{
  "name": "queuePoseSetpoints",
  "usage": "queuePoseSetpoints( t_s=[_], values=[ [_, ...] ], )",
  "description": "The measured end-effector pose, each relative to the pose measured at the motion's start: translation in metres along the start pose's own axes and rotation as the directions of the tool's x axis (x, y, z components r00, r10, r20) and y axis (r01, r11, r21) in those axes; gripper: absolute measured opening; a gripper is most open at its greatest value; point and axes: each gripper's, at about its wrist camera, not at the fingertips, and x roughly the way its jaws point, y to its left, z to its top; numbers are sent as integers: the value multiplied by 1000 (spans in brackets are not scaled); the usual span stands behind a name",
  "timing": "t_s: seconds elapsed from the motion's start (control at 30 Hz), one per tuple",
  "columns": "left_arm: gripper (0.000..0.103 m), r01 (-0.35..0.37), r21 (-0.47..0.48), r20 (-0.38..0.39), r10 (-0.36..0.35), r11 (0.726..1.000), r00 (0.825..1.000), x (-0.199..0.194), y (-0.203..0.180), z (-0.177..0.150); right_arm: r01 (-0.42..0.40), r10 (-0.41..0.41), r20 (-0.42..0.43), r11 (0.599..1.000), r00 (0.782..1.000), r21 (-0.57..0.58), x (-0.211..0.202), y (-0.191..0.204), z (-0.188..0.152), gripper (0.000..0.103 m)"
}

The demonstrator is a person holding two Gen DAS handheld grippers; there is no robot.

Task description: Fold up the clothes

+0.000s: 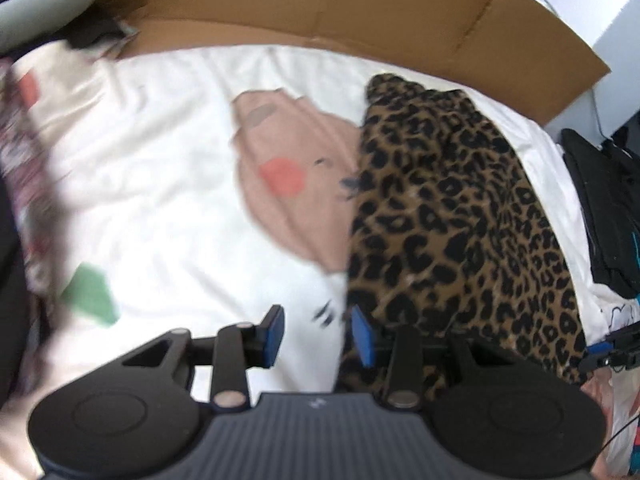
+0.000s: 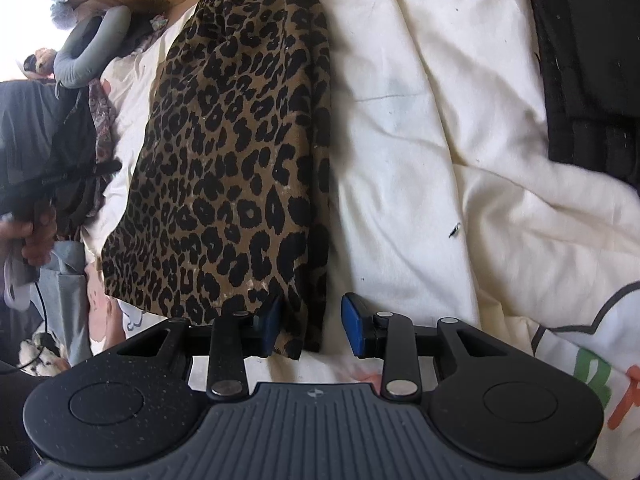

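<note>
Blue-padded fingers of my right tool (image 2: 313, 326) are sitting nearest the lens, spread wide, and the near corner of the brown-and-black leopard-print fabric garment (image 2: 236, 160) is hanging right between them: its hem edge is lying against the left pad while the right pad is standing clear over the sheet. No pinch showing, so I'm reading that tool as gaping, not gripping.

Over on the other side, my left tool (image 1: 318, 330) is also standing wide, with nothing between its pads but sheet; the leopard-print garment (image 1: 452, 216) is running just past its right finger, the cloth's edge touching or very nearly touching that pad.

The garment is lying on the cream printed bed sheet (image 2: 420, 120) as a long, narrow, fairly tidy strip. Its long axis is running away from both cameras, from the near hem by my tools toward the brown cardboard panel (image 1: 340, 8) at the far end, where what looks like a gathered waistband is pointing. A black folded pile (image 2: 592, 60) is sitting well apart on the right.

As for the step, I'm judging cautiously: this narrow shape fits a lengthwise fold already laid, with both tools lined up at the near hem. It would equally fit tools just letting go after laying it down. If a grab is coming, it's calling for both near corners pinched evenly through all layers, so the strip isn't skewing.
</note>
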Motion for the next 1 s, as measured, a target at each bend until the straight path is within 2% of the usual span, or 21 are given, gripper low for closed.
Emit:
queuePoseSetpoints(
  t_s=[0.3,0.43,0.63,0.8,0.9,1.0],
  values=[
    [40,-13,-122,-37,8,992,999,-24,30,-43,-62,62,16,998,998,31,7,-11,3,37],
    [40,6,-178,-62,-18,984,998,-27,41,-55,-109,108,29,992,994,55,14,-16,7,36],
    [40,38,-264,-97,-66,964,993,-30,57,-73,-154,151,34,982,988,111,13,-26,6,19],
    [41,75,-338,-124,-124,938,985,-29,68,-85,-150,147,36,983,988,104,11,-24,5,7],
    [41,97,-335,-125,-146,937,981,-27,66,-88,-135,132,40,986,990,96,10,-20,5,7],
    [41,143,-350,-136,-201,926,970,-22,65,-94,-130,127,37,986,991,103,9,-20,5,7]
  ],
)
